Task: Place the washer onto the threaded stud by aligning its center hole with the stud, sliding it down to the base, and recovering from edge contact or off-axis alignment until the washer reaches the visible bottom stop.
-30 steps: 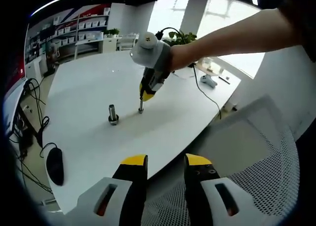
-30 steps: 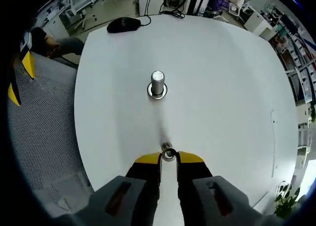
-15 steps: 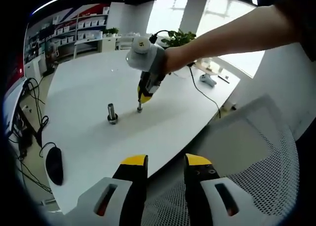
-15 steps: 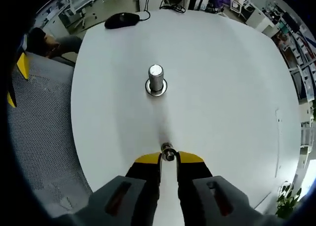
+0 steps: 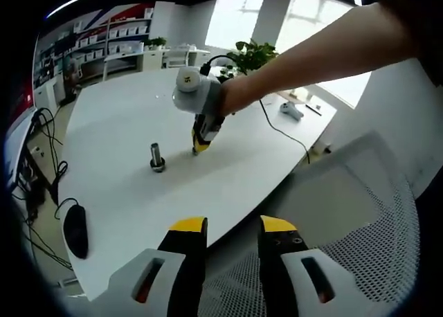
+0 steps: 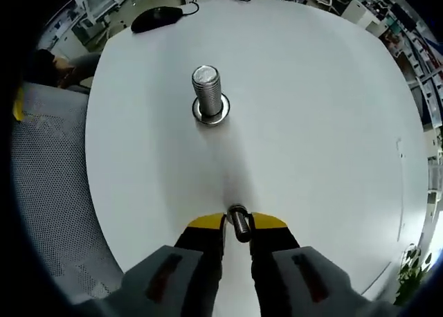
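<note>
White table [image 6: 311, 123], silver threaded stud [image 6: 208, 88], black mouse [image 5: 76, 232].

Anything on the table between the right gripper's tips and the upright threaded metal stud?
No. In the right gripper view, only bare white table lies between the right gripper, shut on a small metal washer, and the threaded metal stud.

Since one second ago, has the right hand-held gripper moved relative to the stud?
Yes. In the left gripper view, the right hand-held gripper has come closer to the threaded stud on the white table.
</note>
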Demonstrator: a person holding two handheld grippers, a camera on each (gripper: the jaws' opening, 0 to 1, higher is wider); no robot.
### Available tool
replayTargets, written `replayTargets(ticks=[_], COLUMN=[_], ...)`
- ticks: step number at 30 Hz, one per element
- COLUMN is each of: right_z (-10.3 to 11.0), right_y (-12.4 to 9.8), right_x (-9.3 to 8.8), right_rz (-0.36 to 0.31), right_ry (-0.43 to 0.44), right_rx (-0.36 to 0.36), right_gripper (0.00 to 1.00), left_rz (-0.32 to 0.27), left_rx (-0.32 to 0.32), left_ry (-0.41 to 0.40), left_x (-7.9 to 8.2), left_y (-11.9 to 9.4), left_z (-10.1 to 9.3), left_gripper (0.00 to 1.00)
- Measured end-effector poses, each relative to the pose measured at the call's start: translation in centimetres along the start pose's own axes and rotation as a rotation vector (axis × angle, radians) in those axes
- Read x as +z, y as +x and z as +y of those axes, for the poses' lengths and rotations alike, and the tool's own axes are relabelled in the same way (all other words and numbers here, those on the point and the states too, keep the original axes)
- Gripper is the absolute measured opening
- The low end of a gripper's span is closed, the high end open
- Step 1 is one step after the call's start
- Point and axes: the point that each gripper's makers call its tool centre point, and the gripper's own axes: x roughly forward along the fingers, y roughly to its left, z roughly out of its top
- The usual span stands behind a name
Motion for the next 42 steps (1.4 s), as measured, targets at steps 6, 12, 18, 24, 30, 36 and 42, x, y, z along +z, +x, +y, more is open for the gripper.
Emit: replayTargets(ticks=[6,12,18,24,30,36,42], right_z=[0.3,0.9,1.8,3.0,4.3,6.0,8.1], right_y=[-1.0,-2.5,-5.0,-7.8,-11.2,-14.7,-18.5], right_x=[-0.6,-1.4,-2.5,-4.9,-6.9,-7.6,-7.7], right_rz=[-0.014,-0.041,-0.106,-0.202,-0.328,-0.465,-0.651], right_ry=[0.045,0.071,0.113,0.198,0.366,0.494,0.607], right_rx=[-0.017,-0.039,-0.068,-0.125,-0.191,-0.241,-0.287], right_gripper=[0.25,0.25,0.25,0.27,0.27,0.28,0.35], left_rz=[0.008,0.011,0.008,-0.004,-0.015,-0.023,-0.054], left_rx=[0.001,0.000,-0.002,-0.005,-0.009,-0.011,-0.002], left_ry=[-0.001,-0.004,-0.008,-0.009,-0.005,-0.007,-0.010], left_x=[-0.1,-0.2,-0.1,-0.1,0.1,0.3,0.8], left_y=[0.0,0.1,0.0,0.2,0.2,0.1,-0.1], left_z=[0.0,0.0,0.0,0.1,0.1,0.1,0.4], left_gripper=[0.27,0.27,0.27,0.27,0.27,0.27,0.27])
